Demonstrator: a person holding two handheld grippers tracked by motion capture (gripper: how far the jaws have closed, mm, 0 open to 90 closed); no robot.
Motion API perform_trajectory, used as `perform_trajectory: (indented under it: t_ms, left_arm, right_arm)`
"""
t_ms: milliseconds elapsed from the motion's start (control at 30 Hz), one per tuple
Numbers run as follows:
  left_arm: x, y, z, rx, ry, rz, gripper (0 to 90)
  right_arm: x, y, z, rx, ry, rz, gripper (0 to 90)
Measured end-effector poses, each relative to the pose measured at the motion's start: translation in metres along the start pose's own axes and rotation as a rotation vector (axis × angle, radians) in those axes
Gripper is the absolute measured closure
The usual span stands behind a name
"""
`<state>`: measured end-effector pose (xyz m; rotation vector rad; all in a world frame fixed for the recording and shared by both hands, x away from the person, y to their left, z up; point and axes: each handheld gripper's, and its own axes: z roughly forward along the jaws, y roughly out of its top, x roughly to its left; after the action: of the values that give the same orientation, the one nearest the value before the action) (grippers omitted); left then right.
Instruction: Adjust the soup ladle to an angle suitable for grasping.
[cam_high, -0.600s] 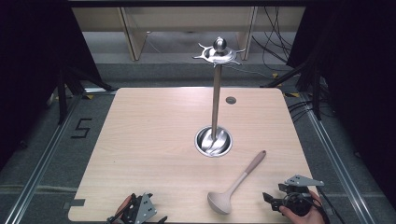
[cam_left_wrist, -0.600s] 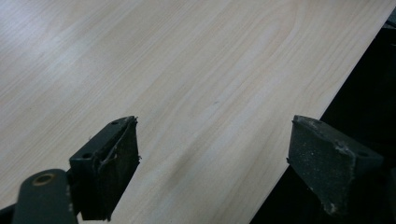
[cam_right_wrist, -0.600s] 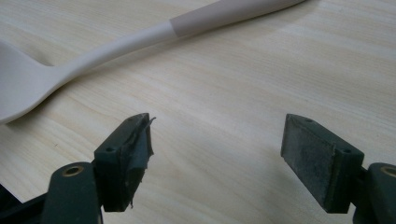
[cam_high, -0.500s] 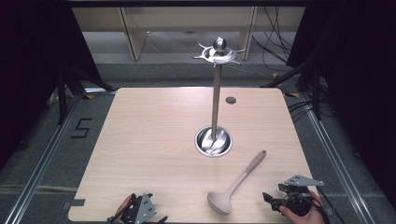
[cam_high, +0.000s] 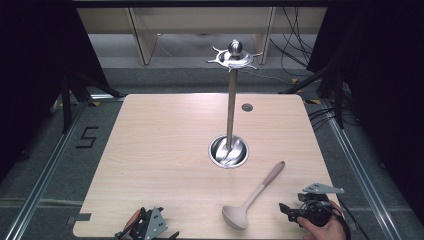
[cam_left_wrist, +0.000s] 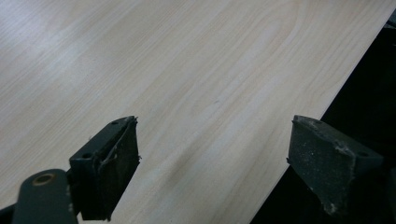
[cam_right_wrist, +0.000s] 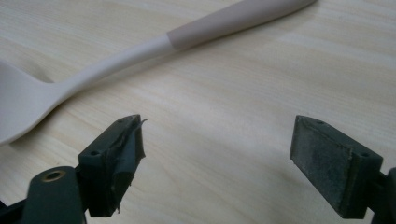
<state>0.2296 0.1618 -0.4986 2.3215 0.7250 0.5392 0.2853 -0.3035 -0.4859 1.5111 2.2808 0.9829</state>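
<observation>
Evidently, the ladle (cam_high: 252, 198) is left lying flat at the lower right of the desk (cam_high: 160, 150), beside the right gripper (cam_high: 286, 210), whose jaws are spread empty for grasping it.

Ladle (cam_high: 252, 197) on table (cam_high: 160, 160), between stand (cam_high: 230, 120) and right gripper (cam_high: 289, 212).

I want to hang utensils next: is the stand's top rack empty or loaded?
Empty: the stand has bare hooks, and the ladle lies flat on the table.
</observation>
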Motion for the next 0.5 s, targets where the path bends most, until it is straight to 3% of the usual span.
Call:
perform_trajectory:
  t_ms: [67, 100, 133, 200, 267, 333, 400, 433, 467, 500]
  left_arm:
    - [0.000, 0.000, 0.000, -0.007, -0.005, -0.001, 15.6]
    - [0.000, 0.000, 0.001, -0.006, -0.006, -0.004, 15.6]
    - [0.000, 0.000, 0.001, -0.006, -0.005, -0.006, 15.5]
    - [0.000, 0.000, 0.000, 0.001, 0.003, 0.001, 15.6]
    - [0.000, 0.000, 0.000, 0.000, 0.000, 0.001, 15.6]
    - [0.000, 0.000, 0.000, 0.000, -0.001, -0.001, 15.6]
    - [0.000, 0.000, 0.001, -0.005, 0.000, -0.002, 15.6]
    - [0.000, 0.000, 0.001, -0.007, 0.004, -0.002, 15.6]
    - [0.000, 0.000, 0.001, -0.007, 0.004, -0.002, 15.6]
    - [0.000, 0.000, 0.001, -0.005, -0.004, -0.006, 15.6]
  right_arm:
    - [0.002, 0.005, 0.000, 0.006, -0.011, 0.006, 18.9]
    - [0.008, 0.010, 0.000, 0.011, 0.005, 0.069, 18.7]
    - [0.006, 0.013, -0.001, 0.012, 0.002, 0.025, 18.7]
    - [0.005, 0.019, 0.002, -0.010, -0.002, -0.015, 19.4]
    - [0.010, 0.025, 0.002, 0.021, 0.002, 0.020, 19.8]
    - [0.011, 0.030, 0.006, 0.023, -0.008, 0.004, 20.0]
    - [0.014, 0.036, 0.010, 0.047, 0.002, 0.020, 20.6]
    - [0.015, 0.038, 0.014, 0.057, 0.063, 0.053, 20.0]
    - [0.015, 0.038, 0.014, 0.057, 0.063, 0.053, 20.0]
    - [0.018, 0.045, 0.020, 0.101, 0.064, 0.099, 15.6]
